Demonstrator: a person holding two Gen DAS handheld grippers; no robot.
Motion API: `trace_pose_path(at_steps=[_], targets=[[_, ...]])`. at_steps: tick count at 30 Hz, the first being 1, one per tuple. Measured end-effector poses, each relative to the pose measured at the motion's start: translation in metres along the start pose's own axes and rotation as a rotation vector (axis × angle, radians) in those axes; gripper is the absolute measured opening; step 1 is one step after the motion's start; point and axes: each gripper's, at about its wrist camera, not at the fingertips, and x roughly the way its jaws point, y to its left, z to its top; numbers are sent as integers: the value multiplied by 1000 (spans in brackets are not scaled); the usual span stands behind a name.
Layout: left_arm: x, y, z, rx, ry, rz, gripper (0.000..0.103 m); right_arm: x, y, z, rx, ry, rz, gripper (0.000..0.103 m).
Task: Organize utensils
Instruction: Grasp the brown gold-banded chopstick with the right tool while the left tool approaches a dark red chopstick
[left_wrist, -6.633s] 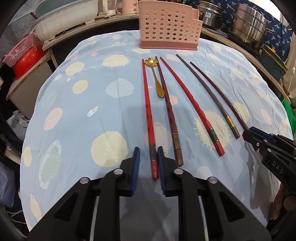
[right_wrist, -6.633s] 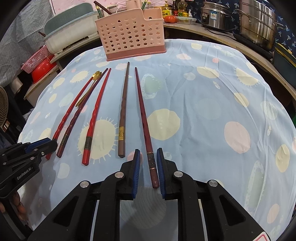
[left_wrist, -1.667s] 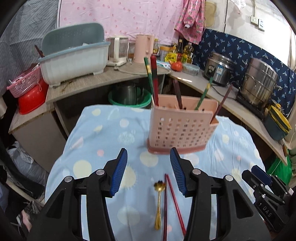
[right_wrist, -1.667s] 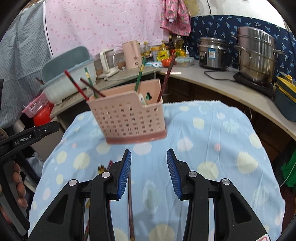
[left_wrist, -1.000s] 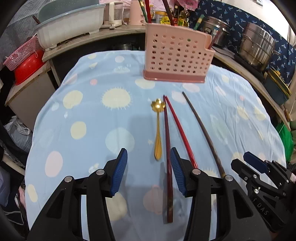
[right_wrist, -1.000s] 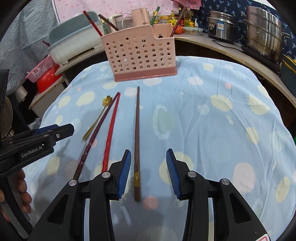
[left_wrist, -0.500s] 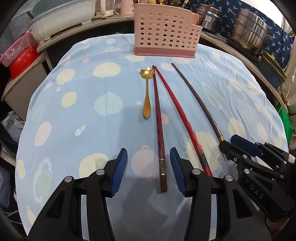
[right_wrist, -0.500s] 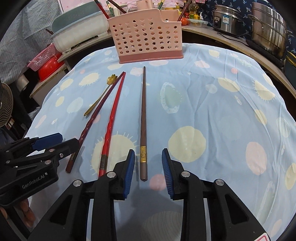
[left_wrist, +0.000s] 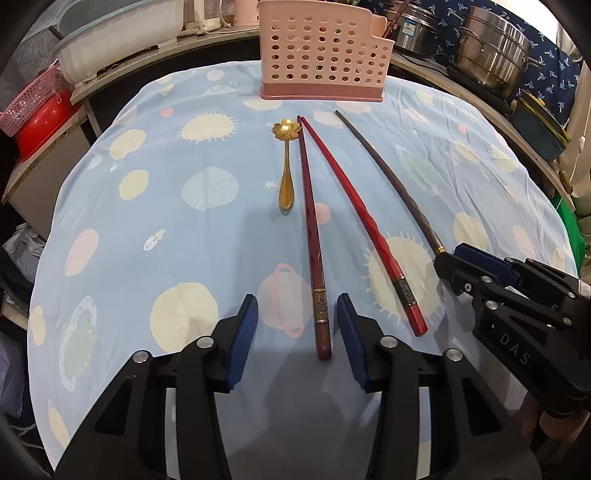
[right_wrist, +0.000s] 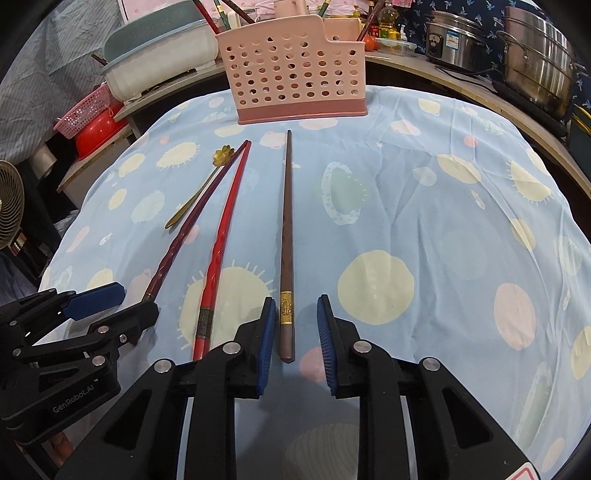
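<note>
Left gripper: fingers spread, straddling the butt end of the dark red chopstick without touching it.
Right gripper: fingers spread on either side of the brown chopstick, its gold band between the pads.
Bright red chopstick: flat on the tablecloth, between the other two.
Gold spoon: just left of the dark red chopstick, flower bowl toward the holder.
Pink utensil holder: upright at the table's far edge, some chopsticks inside.
</note>
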Motion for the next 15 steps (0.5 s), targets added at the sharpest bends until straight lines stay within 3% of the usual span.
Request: trace_pose_path(at_steps=[15], targets=[[-1, -4, -1, 29, -2, -26, 9, -1, -2, -1, 0, 0, 5, 8]])
